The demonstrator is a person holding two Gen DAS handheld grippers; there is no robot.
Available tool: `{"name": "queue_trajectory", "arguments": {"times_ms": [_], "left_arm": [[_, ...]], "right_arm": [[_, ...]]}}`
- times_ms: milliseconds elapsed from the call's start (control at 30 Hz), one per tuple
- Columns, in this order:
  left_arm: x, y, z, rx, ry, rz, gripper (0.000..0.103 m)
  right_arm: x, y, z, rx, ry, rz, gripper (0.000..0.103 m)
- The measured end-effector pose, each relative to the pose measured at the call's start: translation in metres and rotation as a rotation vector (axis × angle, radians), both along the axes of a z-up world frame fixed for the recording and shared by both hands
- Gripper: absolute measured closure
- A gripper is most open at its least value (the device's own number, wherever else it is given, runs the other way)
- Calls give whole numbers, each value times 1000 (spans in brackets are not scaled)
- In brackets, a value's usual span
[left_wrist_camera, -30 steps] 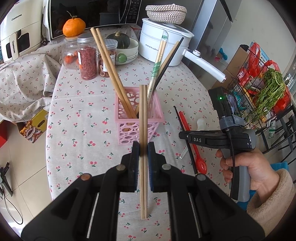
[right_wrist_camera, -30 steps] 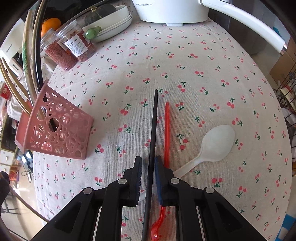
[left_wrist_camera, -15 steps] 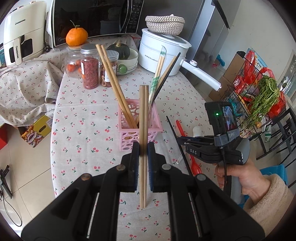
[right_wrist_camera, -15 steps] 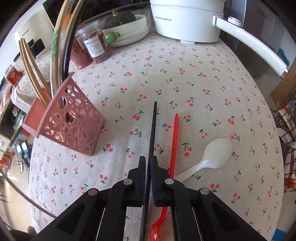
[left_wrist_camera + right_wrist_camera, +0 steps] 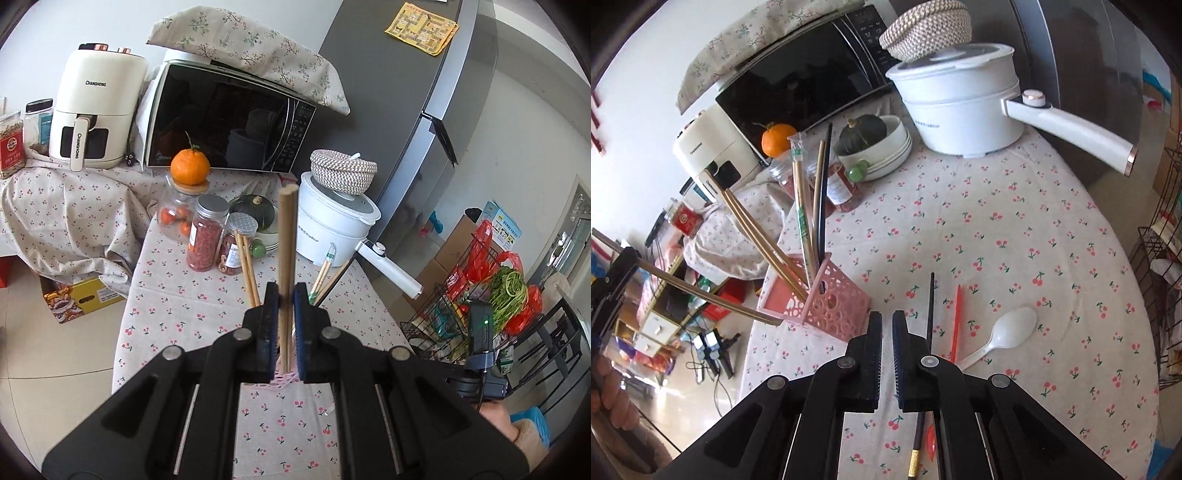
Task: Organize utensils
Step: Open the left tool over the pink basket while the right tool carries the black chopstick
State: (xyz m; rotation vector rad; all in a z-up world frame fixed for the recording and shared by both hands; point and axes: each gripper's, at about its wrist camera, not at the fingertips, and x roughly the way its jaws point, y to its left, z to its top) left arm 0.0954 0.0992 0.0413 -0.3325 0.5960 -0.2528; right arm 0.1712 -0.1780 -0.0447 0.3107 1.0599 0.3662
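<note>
Both grippers have lifted away from the table since the earlier frames, and the black chopstick (image 5: 931, 306) that sat between the right gripper's (image 5: 886, 328) jaws is no longer there. It lies flat on the cloth-covered table (image 5: 997, 206), just right of those jaws and partly under the right finger. Its long axis runs up and down the frame, thin tip toward the top and gold-banded end at the bottom edge. The right jaws stand nearly together with nothing between them.

In the left wrist view, the left gripper (image 5: 286, 295) is clenched on a pair of wooden chopsticks (image 5: 286, 229), which rise from the jaws toward the top of the frame. In the right wrist view the same pair slants from the left edge down to the right. Its lower tip is just beside the near left corner of the pink basket (image 5: 827, 299); whether it is over the rim I cannot tell. The basket sits left of centre there and already holds several chopsticks, leaning up and to the left.

Judging by this, the step in hand is dropping the wooden pair into the basket. That calls for bringing the lower tip over the opening, standing the pair more upright, then letting go. The black chopstick looks to need a fresh grasp. A red spoon (image 5: 956, 314) and a white spoon (image 5: 1012, 328) lie loose beside it.
</note>
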Motion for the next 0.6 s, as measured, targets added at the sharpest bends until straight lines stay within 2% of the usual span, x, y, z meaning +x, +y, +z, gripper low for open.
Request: {"name": "queue_trajectory", "arguments": {"times_ms": [67,167,300,467,533,567,600], "left_arm": [[2,1,-3,-22,27,-6,94],[1,-1,-8,-38,61,-19,94],[-4,-3,-11,-31,73,-40,94],[-7,-1,-10,-35,67,-50,94],[-7,1,-10,-43,62,-50,94],[-7,2,-10,-49,58,-47,94],[-7,4,-9,-57,52,-41,94]], "right_arm": [[2,5,-20,-8,73,13,81],[12,17,-49,-82,134,25,72],[27,33,-76,-194,159,20,66],[35,56,-101,-365,149,48,65],[33,66,-102,-436,98,66,72],[32,68,-102,-439,81,70,94],[31,69,-102,-426,78,76,96]]}}
